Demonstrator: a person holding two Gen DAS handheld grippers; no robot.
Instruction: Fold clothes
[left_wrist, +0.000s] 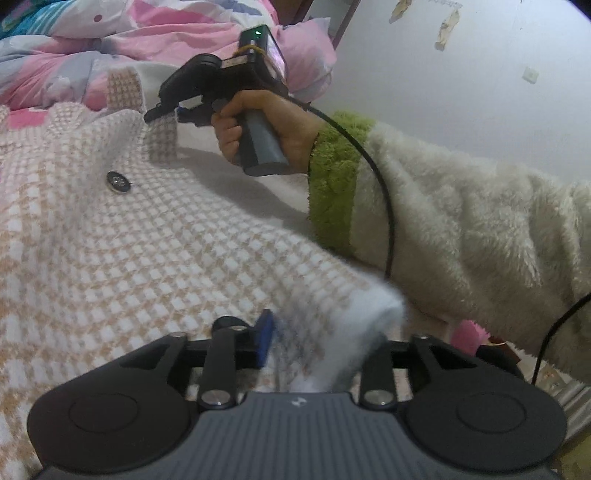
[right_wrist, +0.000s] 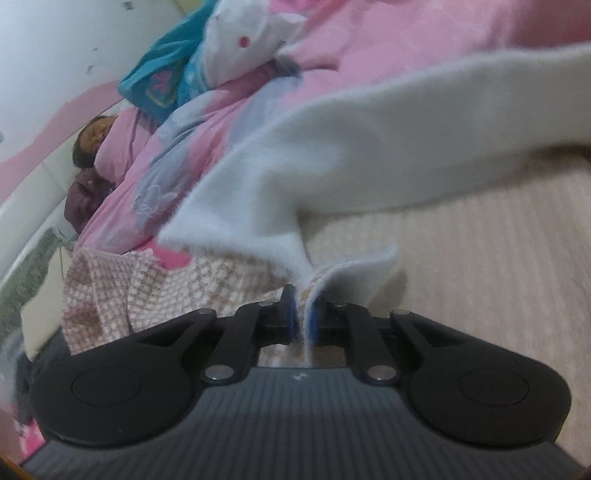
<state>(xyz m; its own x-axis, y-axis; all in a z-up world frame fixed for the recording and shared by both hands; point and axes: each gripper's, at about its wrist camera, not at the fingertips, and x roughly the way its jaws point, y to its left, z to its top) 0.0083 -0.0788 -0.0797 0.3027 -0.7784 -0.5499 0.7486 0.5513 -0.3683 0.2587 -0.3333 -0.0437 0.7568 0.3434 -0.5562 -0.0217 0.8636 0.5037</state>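
A pink-and-tan checked coat (left_wrist: 147, 258) with a dark button (left_wrist: 118, 181) and a white fleecy lining lies spread on the bed. My left gripper (left_wrist: 301, 339) is shut on a thick raised corner of it. One blue pad (left_wrist: 266, 338) shows and the other finger is hidden behind the fabric. Farther off, my right gripper (left_wrist: 162, 110) pinches another edge of the coat, held by a hand (left_wrist: 266, 122). In the right wrist view, the right gripper (right_wrist: 303, 314) is shut on that edge. The white lining (right_wrist: 332, 147) is lifted and hangs from it over the checked side (right_wrist: 166, 288).
A fluffy white sleeve with a green cuff (left_wrist: 443, 229) and a black cable (left_wrist: 384, 192) cross the right side. A pink quilt (right_wrist: 406, 29) is heaped behind the coat, with a person (right_wrist: 92, 140) lying under it. Beige bedsheet (right_wrist: 480, 258) lies to the right. White wall (left_wrist: 443, 74) behind.
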